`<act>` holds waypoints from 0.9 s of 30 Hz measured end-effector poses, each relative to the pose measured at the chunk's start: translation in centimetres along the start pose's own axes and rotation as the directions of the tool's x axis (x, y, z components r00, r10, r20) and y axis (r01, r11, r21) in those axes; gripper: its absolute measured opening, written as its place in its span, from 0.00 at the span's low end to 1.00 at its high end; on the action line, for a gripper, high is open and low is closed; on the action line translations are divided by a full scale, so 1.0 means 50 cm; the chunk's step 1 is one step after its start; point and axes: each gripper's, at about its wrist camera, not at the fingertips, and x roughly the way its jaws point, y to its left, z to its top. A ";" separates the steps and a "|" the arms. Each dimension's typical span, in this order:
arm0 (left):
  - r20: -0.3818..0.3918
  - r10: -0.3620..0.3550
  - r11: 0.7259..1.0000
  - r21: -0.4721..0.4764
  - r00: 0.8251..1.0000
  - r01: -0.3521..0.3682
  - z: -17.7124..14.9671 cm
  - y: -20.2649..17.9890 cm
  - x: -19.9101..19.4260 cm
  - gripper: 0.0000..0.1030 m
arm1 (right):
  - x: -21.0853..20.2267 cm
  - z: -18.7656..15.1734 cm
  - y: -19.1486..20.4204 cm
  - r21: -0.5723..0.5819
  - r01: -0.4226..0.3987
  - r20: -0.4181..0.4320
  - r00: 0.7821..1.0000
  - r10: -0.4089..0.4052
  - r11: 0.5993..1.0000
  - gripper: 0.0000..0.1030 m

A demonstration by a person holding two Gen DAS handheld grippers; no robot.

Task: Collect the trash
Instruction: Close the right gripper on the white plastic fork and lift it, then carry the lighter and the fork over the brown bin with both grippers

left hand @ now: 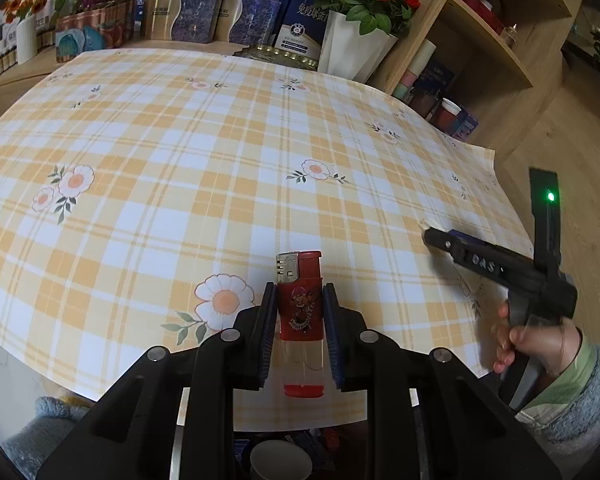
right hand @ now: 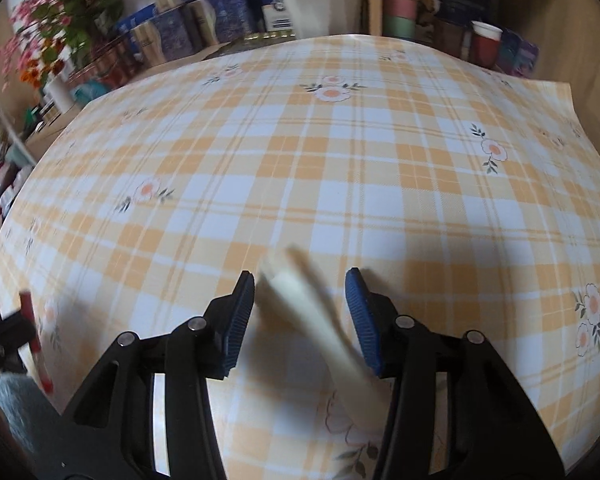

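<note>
Left wrist view: the left tool (left hand: 300,312) is closed on a red lighter (left hand: 301,312), pads against its flat sides at mid-body, metal head pointing away, above the near edge of the checked tabletop (left hand: 180,152).
Right wrist view: the right tool (right hand: 300,312) stands wide open around a blurred pale stick-like scrap (right hand: 320,320); I cannot tell whether it touches either pad.
Handling: the lighter looks light, stiff and slick, so a mid-body hold suits it. The scrap seems light and thin; grip across its width.
</note>
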 end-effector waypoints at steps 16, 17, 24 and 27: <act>0.001 -0.023 1.000 -0.001 1.000 0.023 -0.009 -0.009 -0.004 0.22 | -0.002 -0.004 -0.004 -0.102 0.003 0.039 0.999 0.001 0.995 0.25; 0.002 -0.023 1.000 -0.001 1.000 0.023 -0.009 -0.010 -0.007 0.22 | -0.006 -0.005 -0.006 -0.093 -0.009 0.040 0.999 0.012 0.996 0.24; -0.002 -0.038 0.999 0.025 0.999 0.038 -0.016 -0.020 -0.032 0.21 | -0.088 -0.039 0.005 -0.050 -0.090 0.140 0.985 0.097 0.995 0.24; -0.007 -0.044 0.997 0.069 0.999 0.044 -0.026 -0.036 -0.049 0.21 | -0.126 -0.062 0.014 -0.040 -0.124 0.161 0.979 0.128 0.992 0.24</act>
